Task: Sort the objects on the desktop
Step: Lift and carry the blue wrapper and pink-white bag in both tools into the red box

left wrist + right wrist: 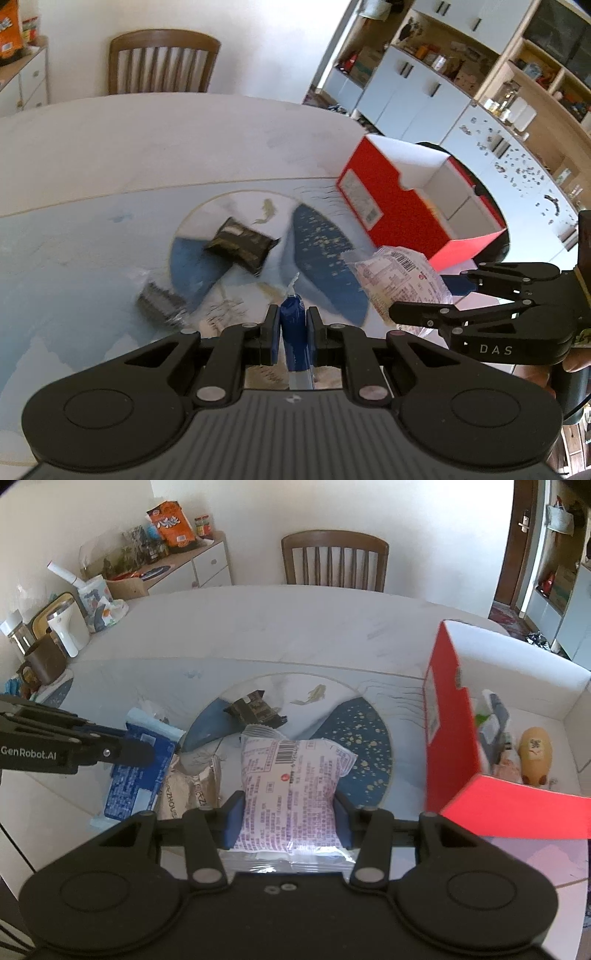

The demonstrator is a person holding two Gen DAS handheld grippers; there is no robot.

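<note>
My left gripper [291,325] is shut on a blue packet [292,332], held edge-on above the table; the same packet shows flat in the right wrist view [133,775]. My right gripper [286,812] is shut on a white and purple snack bag [288,790], held above the mat to the left of the red box [450,731]; the bag also shows in the left wrist view [399,273]. The red box [391,206] is open on top with several items inside. A black packet [242,245] lies on the mat, also in the right wrist view [255,710].
A blue patterned mat [354,731] covers the white table [277,627]. A silver-brown pouch [192,786] and a dark clear-wrapped pack [159,302] lie on it. A wooden chair [334,559] stands at the far edge. Kettle and mugs [62,635] crowd the left.
</note>
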